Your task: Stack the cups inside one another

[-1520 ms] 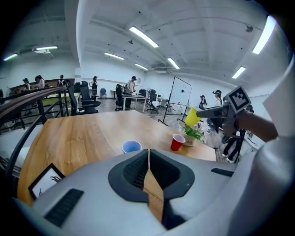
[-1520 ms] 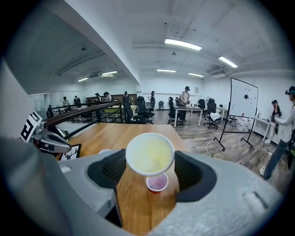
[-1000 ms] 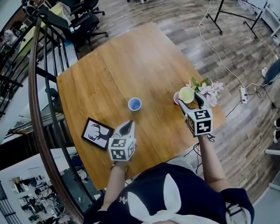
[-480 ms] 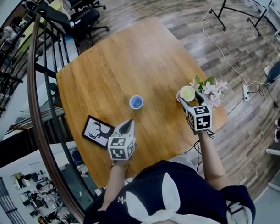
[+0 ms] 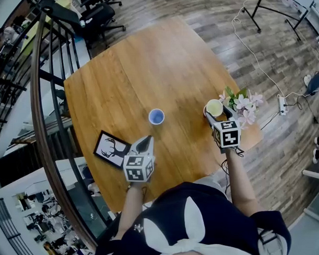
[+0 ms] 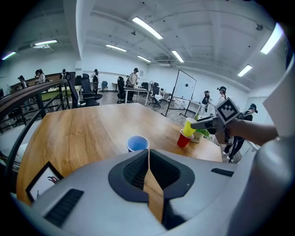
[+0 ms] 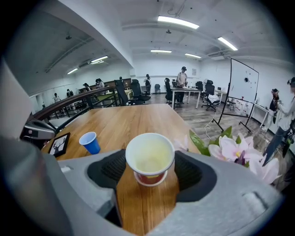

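A yellow cup [image 7: 150,154] sits between the pads of my right gripper [image 5: 216,113], which is shut on it. Its bottom is partly inside a red cup [image 6: 185,138] that stands on the wooden table [image 5: 140,71] near the right edge. In the right gripper view the red cup [image 7: 148,179] shows just under the yellow one. A blue cup [image 5: 156,116] stands upright alone in the middle of the table, also seen in the left gripper view [image 6: 137,143]. My left gripper [image 5: 144,145] hovers nearer the front edge, short of the blue cup, jaws shut with nothing in them.
A pot of pink flowers [image 5: 241,103] stands right beside the red cup at the table's right corner. A framed deer picture [image 5: 110,149] lies at the front left. A curved railing [image 5: 39,120] runs along the table's left side.
My right gripper has sunk with the yellow cup, which now covers the red cup below it. The left gripper has stayed where it was.
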A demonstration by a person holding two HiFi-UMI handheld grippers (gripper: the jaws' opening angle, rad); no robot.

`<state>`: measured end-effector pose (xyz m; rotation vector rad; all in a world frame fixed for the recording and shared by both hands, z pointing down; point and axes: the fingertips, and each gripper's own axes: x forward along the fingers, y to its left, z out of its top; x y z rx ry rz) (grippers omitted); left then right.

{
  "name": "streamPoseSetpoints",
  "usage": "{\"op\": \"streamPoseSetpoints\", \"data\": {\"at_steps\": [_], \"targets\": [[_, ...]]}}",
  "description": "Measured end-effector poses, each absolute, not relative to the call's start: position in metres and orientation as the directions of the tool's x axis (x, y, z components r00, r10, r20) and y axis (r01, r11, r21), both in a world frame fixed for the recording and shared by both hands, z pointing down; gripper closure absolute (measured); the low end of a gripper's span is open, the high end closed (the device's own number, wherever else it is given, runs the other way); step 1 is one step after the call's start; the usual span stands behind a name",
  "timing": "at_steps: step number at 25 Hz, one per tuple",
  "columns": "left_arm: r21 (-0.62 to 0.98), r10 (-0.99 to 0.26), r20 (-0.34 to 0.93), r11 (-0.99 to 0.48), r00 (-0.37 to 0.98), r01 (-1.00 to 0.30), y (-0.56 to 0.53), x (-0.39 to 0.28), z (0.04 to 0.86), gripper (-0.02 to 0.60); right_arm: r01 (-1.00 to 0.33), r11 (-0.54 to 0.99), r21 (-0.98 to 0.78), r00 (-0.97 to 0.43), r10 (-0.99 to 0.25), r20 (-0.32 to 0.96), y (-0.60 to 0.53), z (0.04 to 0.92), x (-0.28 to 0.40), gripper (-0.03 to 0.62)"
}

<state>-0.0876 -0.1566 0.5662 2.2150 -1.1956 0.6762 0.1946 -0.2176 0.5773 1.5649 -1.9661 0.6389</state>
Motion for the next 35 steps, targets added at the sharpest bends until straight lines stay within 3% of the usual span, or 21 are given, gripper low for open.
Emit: {"op": "streamPoseSetpoints", "data": {"at_steps": [12, 35], "targets": [[0.215, -0.594, 0.646, -0.462, 0.480, -0.861, -0.163, -0.087, 0.568, 0.555, -0.973, 0.232, -0.020, -0.177, -0.679, 0.712, -0.218, 0.596, 0.191, 0.266], [0.198, -0.634, 0.614, -0.452, 0.470, -0.870, -0.145, -0.100, 0.553, 0.555, -0.959, 0.280, -0.051, -0.241, -0.702, 0.671, -0.190, 0.572, 0.162, 0.250]]}}
